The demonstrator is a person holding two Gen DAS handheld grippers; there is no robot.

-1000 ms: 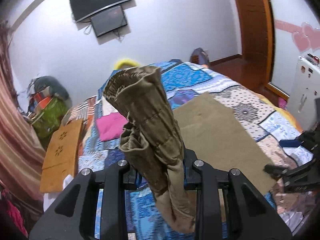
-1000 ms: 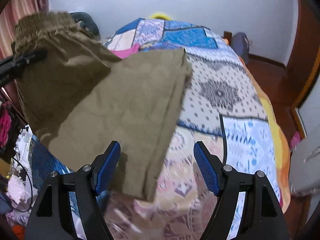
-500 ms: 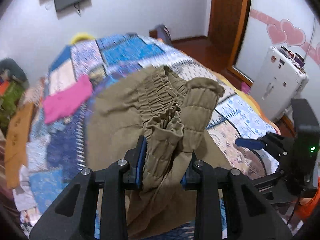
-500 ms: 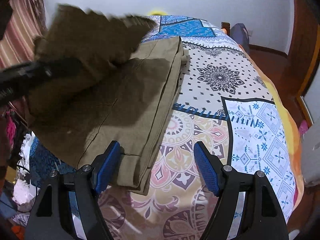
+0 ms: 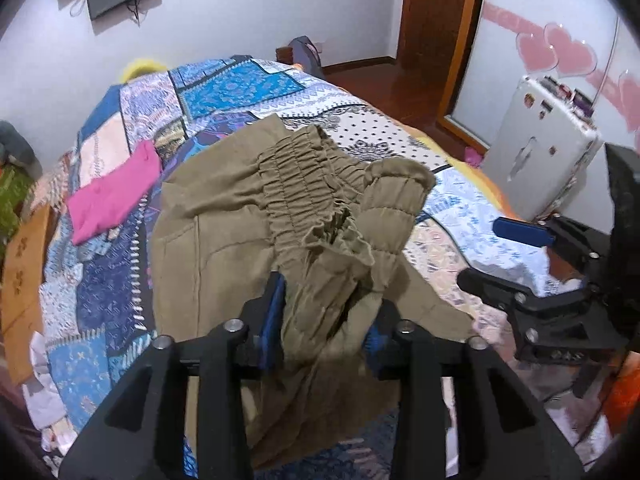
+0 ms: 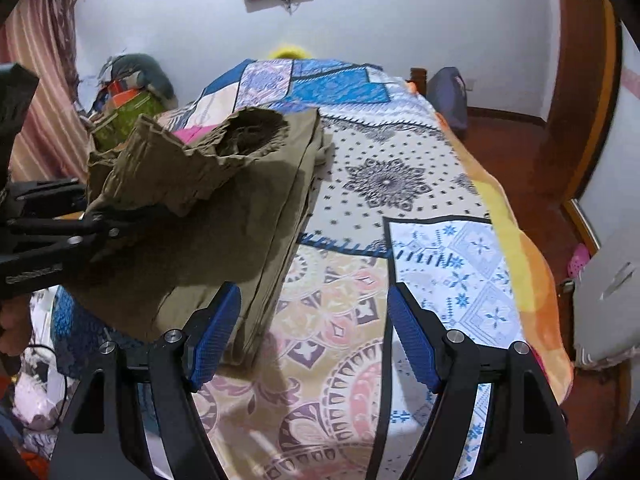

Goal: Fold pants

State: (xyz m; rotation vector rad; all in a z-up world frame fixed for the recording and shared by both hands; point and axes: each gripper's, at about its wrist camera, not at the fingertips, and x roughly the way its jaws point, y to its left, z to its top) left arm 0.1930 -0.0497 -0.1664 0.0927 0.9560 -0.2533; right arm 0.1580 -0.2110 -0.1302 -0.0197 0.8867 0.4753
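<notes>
Left tool [image 5: 324,320] is opening with the pants' [image 5: 248,216] waistband bunched between its pads over the bed [image 6: 400,184], right tool [image 6: 312,336] spread and empty alongside, so the gathered band may flop crooked if dropped unsmoothed.

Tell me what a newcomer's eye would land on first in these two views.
The olive pants, folded over on the patchwork quilt, with the gathered waistband bunched between the left gripper, whose fingers are opening. The right gripper hangs open over the quilt beside the pants' edge. A pink cloth lies beyond the pants.
</notes>
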